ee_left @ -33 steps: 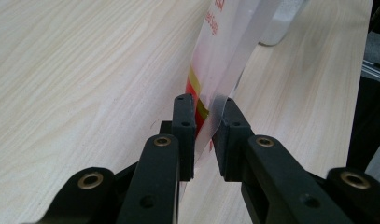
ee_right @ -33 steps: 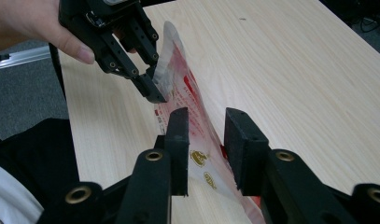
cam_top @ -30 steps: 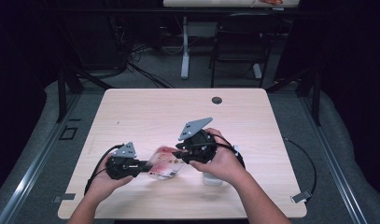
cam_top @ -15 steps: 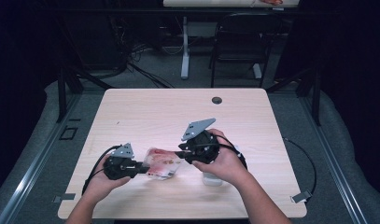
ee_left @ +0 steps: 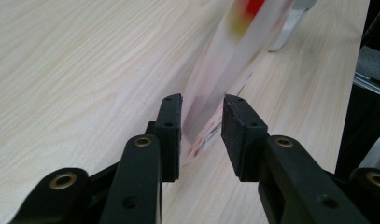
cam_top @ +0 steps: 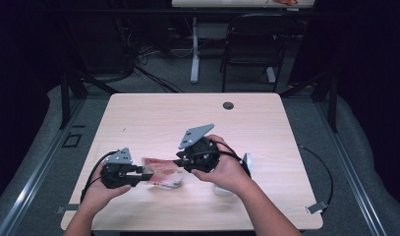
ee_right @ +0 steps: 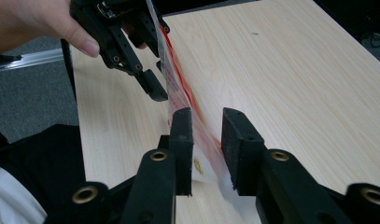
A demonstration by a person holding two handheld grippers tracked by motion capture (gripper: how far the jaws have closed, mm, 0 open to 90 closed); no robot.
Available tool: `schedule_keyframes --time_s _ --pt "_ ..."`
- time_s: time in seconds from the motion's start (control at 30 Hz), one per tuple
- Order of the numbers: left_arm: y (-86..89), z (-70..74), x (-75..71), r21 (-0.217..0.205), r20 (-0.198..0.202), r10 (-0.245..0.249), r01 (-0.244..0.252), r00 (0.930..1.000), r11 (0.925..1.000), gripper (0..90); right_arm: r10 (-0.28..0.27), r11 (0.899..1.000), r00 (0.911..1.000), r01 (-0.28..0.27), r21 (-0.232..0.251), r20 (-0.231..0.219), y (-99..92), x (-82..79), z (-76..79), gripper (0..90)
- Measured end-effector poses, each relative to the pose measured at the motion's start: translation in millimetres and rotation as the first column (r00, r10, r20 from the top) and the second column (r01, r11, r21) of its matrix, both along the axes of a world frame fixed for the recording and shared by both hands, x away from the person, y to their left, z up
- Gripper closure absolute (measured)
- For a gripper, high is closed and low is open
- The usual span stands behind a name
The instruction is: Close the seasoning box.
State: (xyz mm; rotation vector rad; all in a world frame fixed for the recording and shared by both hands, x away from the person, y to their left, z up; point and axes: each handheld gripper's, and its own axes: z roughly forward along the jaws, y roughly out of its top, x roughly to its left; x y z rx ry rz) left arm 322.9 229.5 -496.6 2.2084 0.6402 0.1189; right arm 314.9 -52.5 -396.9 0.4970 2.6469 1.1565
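Red-printed plastic packet [cam_top: 162,173] sits between both grippers: left gripper [cam_top: 144,173] jaws have just been opening, releasing it; right gripper [cam_top: 180,161] half-open, grip unclear.

The red-and-white packet [ee_left: 234,51] is motion-blurred, its print unreadable, its top cut off

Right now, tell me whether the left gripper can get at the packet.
Probably yes. The packet already has its end between the jaws of the left gripper, which have just been opening, and nothing blocks them.
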Motion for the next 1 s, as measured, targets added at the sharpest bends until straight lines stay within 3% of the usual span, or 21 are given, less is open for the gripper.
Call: schedule_keyframes --time_s 0.33,0.63,0.8,1.0 --pt "8.0 4.7 1.1 -0.040 -0.005 0.020 -0.020 0.9998 0.9990 59.3 0.024 0.997 0.9995 -0.022 0.072 -0.022 3.4 -0.9 7.3 66.2" --pt "14.5 11.9 -0.2 -0.018 0.012 0.058 -0.057 0.9983 0.9982 53.5 -0.004 0.995 1.0000 0.004 0.103 -0.007 -3.9 -4.0 12.3 60.1" --pt "22.9 18.6 -2.3 -0.011 0.020 0.076 -0.076 0.9969 0.9971 53.8 -0.052 0.994 0.9975 0.047 0.100 0.049 -10.3 -8.9 14.4 55.0" --pt "31.9 27.6 -6.6 -0.003 0.034 0.092 -0.092 0.9951 0.9957 53.8 -0.112 0.982 0.9919 0.101 0.160 0.060 -28.9 -13.6 14.0 49.5"
